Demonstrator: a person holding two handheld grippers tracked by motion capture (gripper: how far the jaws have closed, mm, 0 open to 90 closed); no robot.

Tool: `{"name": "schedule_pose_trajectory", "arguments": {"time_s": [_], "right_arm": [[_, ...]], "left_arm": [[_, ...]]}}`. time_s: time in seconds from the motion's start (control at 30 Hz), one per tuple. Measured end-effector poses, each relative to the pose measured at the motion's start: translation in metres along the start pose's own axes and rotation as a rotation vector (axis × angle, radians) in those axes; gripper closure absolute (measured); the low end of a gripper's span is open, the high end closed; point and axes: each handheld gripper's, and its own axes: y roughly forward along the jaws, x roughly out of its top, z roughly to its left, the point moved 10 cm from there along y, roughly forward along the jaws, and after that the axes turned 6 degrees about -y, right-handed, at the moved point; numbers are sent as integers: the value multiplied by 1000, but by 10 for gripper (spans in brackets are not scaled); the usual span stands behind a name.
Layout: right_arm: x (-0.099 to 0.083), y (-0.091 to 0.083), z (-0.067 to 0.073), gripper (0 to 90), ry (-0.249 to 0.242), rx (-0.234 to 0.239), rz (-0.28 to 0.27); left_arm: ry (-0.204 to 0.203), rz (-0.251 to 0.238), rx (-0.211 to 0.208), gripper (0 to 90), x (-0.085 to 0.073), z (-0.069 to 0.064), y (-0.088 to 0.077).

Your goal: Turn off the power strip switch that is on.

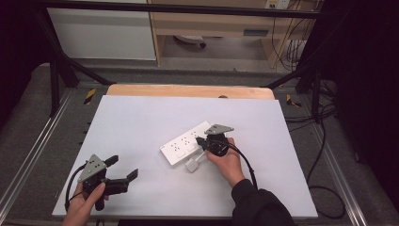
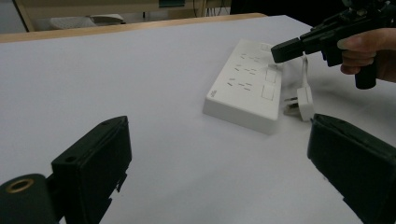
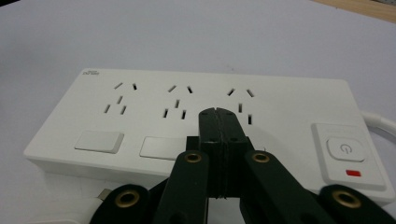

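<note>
A white power strip (image 1: 181, 143) lies at an angle near the middle of the white table. Its three socket groups, two blank panels and a power button (image 3: 344, 148) with a red mark face up. A white plug (image 1: 192, 165) lies on its side against the strip's near edge. My right gripper (image 1: 200, 140) is shut with nothing between its jaws. Its tip (image 3: 218, 114) hangs over the strip (image 3: 154, 116) between the middle and right socket groups; whether it touches, I cannot tell. My left gripper (image 1: 122, 167) rests wide open at the front left, empty, well short of the strip (image 2: 247, 88).
The white table sheet (image 1: 141, 117) has a wooden edge (image 1: 188, 90) at the back. Black frame legs stand at both sides. Loose cables lie on the floor at the right (image 1: 324, 188). The strip's own cord (image 3: 380, 121) leaves its right end.
</note>
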Motion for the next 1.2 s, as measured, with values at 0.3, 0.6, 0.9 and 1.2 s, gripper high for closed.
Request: {"name": "schedule_pose_trajectory", "arguments": {"time_s": [0.3,0.6,0.9,1.2], "right_arm": [[-3,2,0,899,24,8,-9],[-4,3,0,900,22,7,-7],[-4,5,2,900,17,8,-10],[-3,4,0,900,-16,-16,-12]], "left_arm": [[1,1,1,62,0,0,0],[0,1,-2,63,0,0,0],[-3,-1,-2,63,0,-1,0],[-1,-2,-2,63,0,0,0]]}}
